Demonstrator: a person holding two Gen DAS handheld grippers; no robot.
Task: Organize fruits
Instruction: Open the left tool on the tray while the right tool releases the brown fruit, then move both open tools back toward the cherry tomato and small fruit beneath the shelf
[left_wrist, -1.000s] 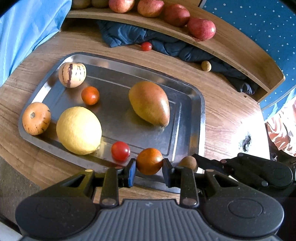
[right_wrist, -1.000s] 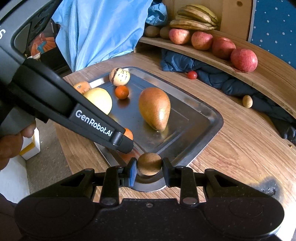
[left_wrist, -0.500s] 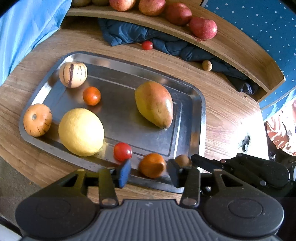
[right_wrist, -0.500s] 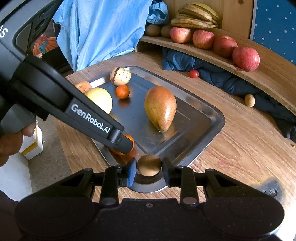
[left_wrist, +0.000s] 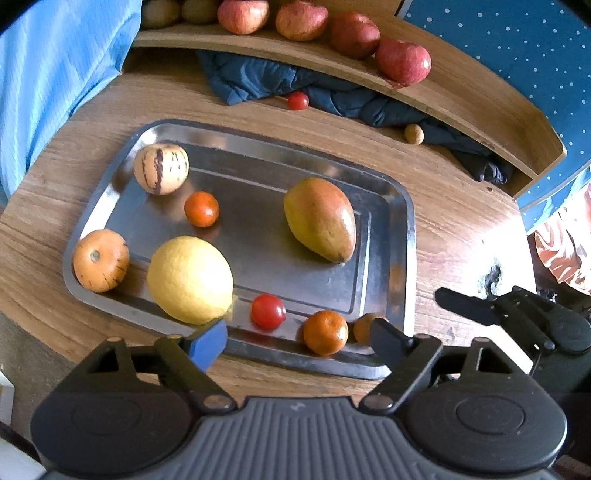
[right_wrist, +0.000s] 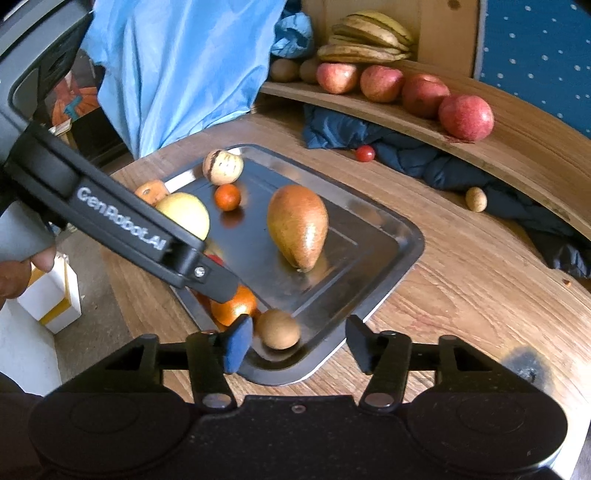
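With both small fruits set down on the near rim of the tray (left_wrist: 406, 236), I read this as a release just finishing. The mandarin (left_wrist: 325, 332) sits free between the spread jaws of my left tool (left_wrist: 299, 341), touching neither pad; those jaws have just been opening. Just beside it the brown round fruit (right_wrist: 277, 328) rests in the tray's near corner, inside my right tool (right_wrist: 297, 347), whose jaws have also just been opening; it lies close to the blue pad but looks unpinched.

Placement looks deliberate: small rounds go along the raised lip, which should stop them rolling. Mandarin skin is dimpled and glossy, the brown fruit matt and dusty.

Further out: a cherry tomato (left_wrist: 268, 311), a pebbly lemon (left_wrist: 190, 279), a smooth tapered mango (left_wrist: 319, 219). The tray is polished steel on a wood-grain table (left_wrist: 461, 206); red apples (right_wrist: 465, 117) line the curved shelf behind.
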